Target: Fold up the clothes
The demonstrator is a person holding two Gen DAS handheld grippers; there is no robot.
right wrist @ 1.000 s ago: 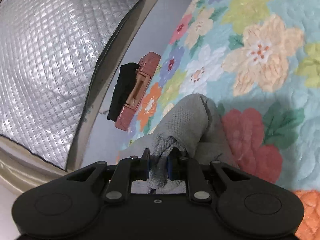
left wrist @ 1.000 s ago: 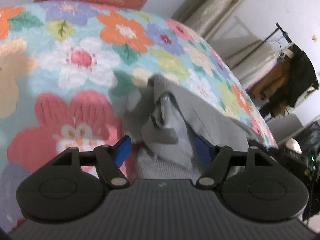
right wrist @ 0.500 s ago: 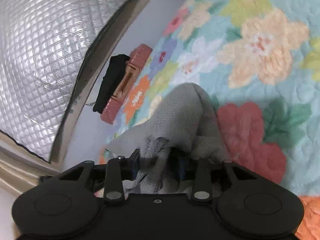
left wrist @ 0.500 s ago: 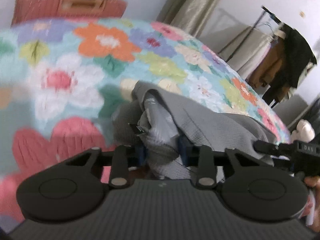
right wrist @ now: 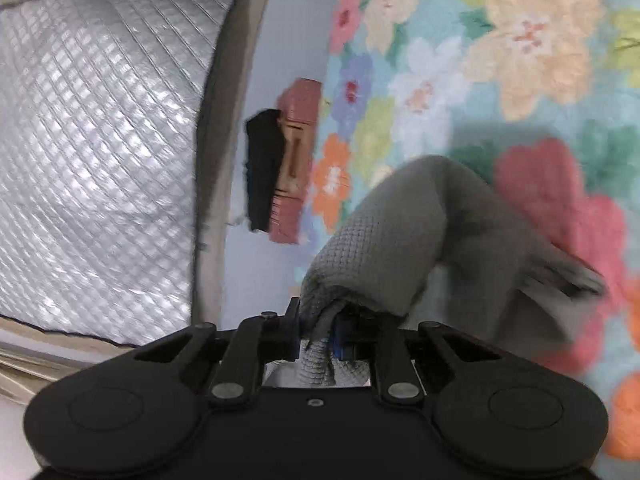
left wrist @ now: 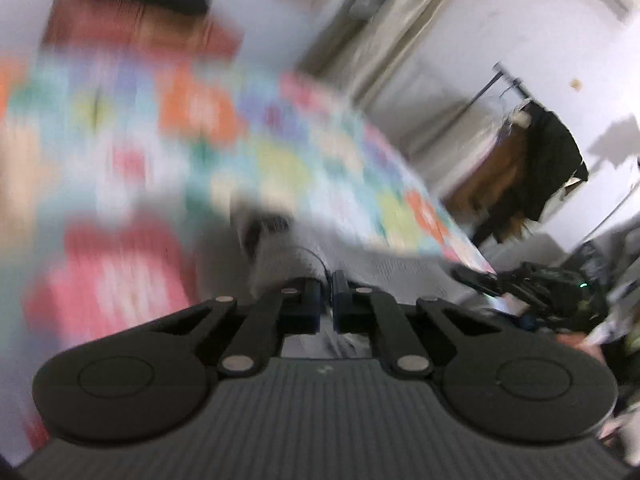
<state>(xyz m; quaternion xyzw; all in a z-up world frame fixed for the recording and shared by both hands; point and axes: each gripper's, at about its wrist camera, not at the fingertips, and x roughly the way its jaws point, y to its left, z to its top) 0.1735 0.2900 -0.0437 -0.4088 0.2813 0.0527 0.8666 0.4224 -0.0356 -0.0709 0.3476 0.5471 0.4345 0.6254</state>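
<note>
A big quilted bed cover with bright flowers [right wrist: 520,40] in pink, orange, yellow and blue fills most of the right wrist view, and it looks very blurry in the left wrist view [left wrist: 160,160]. Beside the bed is a shiny silver padded sheet in a frame [right wrist: 100,160]. At the far edge of the bed stands a reddish-brown case [right wrist: 298,152] with a black cloth [right wrist: 262,168] lying on it. In the left wrist view a rack with dark and brown coats [left wrist: 536,176] hangs by the wall. The soft grey waffle-knit piece of clothing [right wrist: 392,240] is lifted above the bed cover and droops down to the right. The right gripper [right wrist: 316,334] has its two fingers squeezed nearly together on a bunched edge of this grey clothing. The left gripper [left wrist: 327,300] has its fingers almost touching, pinching a thin bit of the same grey cloth [left wrist: 280,260].
</note>
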